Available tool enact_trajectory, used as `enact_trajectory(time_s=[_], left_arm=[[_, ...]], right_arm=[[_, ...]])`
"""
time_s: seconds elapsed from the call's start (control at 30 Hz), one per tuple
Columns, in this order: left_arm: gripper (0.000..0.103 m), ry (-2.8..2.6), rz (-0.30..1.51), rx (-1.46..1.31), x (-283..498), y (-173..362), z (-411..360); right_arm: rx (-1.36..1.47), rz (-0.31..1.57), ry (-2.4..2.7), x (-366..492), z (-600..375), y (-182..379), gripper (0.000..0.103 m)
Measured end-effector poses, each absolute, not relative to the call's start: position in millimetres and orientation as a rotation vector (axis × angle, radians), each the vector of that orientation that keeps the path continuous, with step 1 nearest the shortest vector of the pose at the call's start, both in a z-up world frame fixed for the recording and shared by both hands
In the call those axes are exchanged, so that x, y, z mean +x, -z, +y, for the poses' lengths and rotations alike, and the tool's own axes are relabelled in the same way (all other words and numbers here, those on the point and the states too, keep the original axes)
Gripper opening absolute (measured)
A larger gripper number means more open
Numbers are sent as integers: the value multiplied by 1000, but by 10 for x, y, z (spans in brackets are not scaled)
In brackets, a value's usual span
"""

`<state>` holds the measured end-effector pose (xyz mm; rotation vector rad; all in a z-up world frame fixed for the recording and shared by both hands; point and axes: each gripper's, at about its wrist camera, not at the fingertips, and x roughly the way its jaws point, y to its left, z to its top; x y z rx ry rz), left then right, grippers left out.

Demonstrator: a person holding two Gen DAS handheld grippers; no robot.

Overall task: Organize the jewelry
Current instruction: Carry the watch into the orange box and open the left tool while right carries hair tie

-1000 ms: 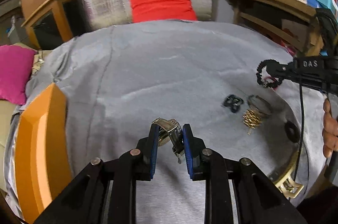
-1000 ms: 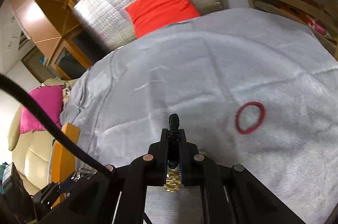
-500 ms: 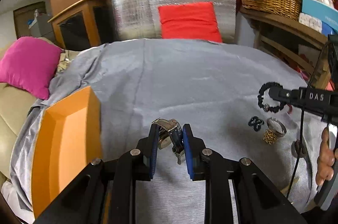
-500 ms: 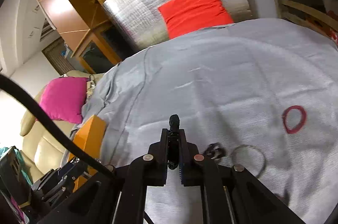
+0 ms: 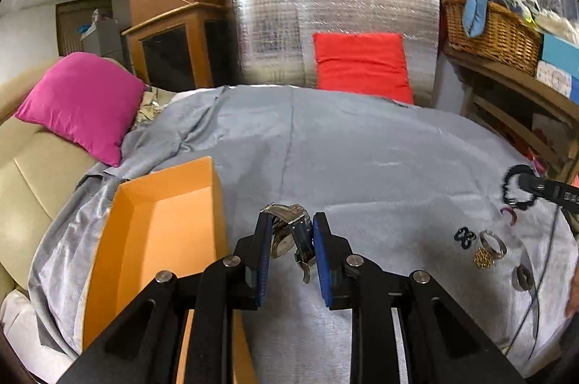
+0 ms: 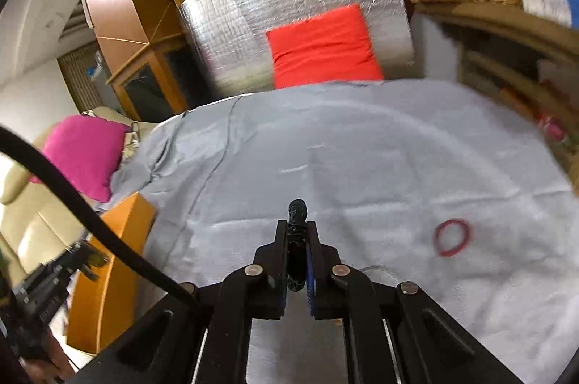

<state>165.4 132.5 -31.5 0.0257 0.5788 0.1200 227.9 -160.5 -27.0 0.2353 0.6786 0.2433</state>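
Two grippers are both carrying something over the grey cloth [image 5: 362, 159]. The left gripper [image 5: 289, 239] has its blue-padded fingers [image 5: 264, 246] clamped on a silver watch [image 5: 289, 230], the metal band bunched between them and its clasp dangling loose below. It hangs just beside the open orange box [image 5: 159, 232], which sits at the left edge of the cloth.

The right gripper [image 6: 297, 253] has its fingers pressed nearly together on a black beaded bracelet [image 6: 296, 214], most of whose loop pokes out past the tips. It is well apart from the box.

More pieces lie on the cloth to the right: a small black item [image 5: 464, 236], a silver ring with a gold chain piece [image 5: 489, 248], and a red band [image 6: 452, 236].

My worry is the watch. Only part of the band looks pinched, so a quick swing toward the box could let it slide out, or the hanging clasp could catch the box wall on the way in. The bracelet looks thinly held too and could slip free with a jolt. The cloth is wrinkled and slack; a gripper dragging on it might scatter the small pieces.
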Motion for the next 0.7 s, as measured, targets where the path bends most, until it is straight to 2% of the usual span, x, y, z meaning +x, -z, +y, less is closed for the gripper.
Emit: enact_trajectory(time_s=[0.33,0.7], left_arm=[[24,-156,524,-7,1471,147,1584],[24,-216,496,-51,1297,98,2001]], right_arm=[[138,594,-305,1832,-1418,-493,9],[150,654,-528,1791,-499,-644,9]])
